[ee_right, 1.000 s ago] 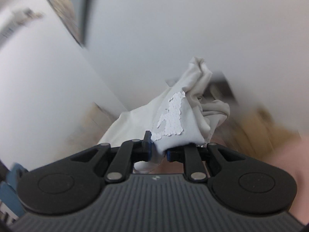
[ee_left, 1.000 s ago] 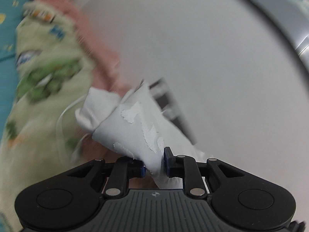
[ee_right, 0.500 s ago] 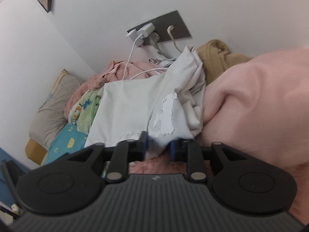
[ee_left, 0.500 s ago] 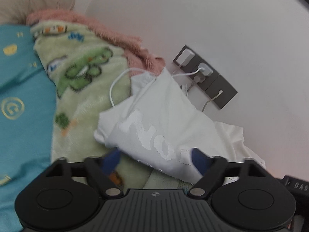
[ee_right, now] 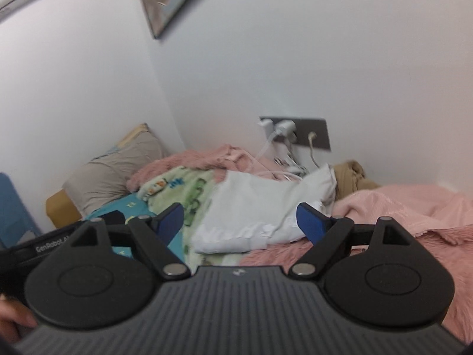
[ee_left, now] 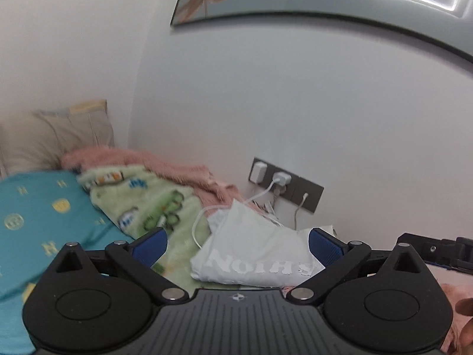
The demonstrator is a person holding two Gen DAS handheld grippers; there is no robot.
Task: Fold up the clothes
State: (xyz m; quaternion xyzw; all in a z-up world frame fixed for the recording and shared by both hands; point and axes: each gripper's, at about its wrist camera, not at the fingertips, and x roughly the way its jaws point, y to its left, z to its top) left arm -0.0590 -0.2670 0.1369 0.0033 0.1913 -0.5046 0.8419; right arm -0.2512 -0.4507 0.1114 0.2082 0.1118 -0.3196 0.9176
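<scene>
White walls are meeting in a corner behind the bed (ee_right: 414,207), which is lying under a pink blanket (ee_right: 393,204), a green cartoon-print blanket (ee_left: 139,204) and a teal sheet (ee_left: 38,207). A white T-shirt (ee_left: 254,251) is resting in a compact bundle on the green blanket, just beside the wall socket (ee_left: 286,183) and touching a white charging cable (ee_left: 198,224). Both the left tongs (ee_left: 238,244) and the right tongs (ee_right: 239,217) are standing wide apart, gripping nothing, hovering near the shirt. The bundle is looking folded but loose; judging by that, any tidying should be pinching the edges squarely and keeping clear of the cable.
</scene>
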